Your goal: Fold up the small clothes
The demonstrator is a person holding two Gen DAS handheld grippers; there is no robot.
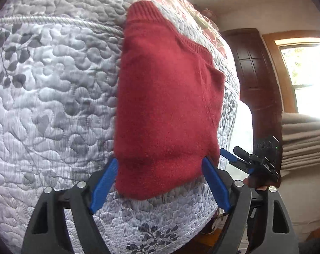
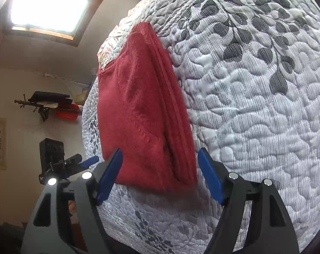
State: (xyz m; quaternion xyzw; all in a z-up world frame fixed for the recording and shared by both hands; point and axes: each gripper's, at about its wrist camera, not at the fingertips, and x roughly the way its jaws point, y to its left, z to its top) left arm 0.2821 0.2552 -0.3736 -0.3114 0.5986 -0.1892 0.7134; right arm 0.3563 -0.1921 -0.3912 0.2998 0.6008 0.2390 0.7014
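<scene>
A folded red knit garment (image 1: 166, 105) lies flat on the quilted bedspread (image 1: 54, 105), its ribbed hem at the far end. My left gripper (image 1: 160, 159) is open, its blue fingers (image 1: 104, 182) standing either side of the garment's near end without closing on it. In the right wrist view the same red garment (image 2: 143, 114) shows its stacked folded edges on the right side. My right gripper (image 2: 160, 151) is open too, straddling the near end. Each gripper appears in the other's view: the right gripper (image 1: 229, 154) beside the bed edge, the left gripper (image 2: 85, 160) at the left.
The grey-white bedspread with a dark leaf print (image 2: 255, 84) fills most of both views. The bed edge (image 1: 232, 114) runs close beside the garment. Beyond it stand a dark wooden door (image 1: 255, 74), a bright window (image 1: 308, 74) and a wall shelf with items (image 2: 54, 103).
</scene>
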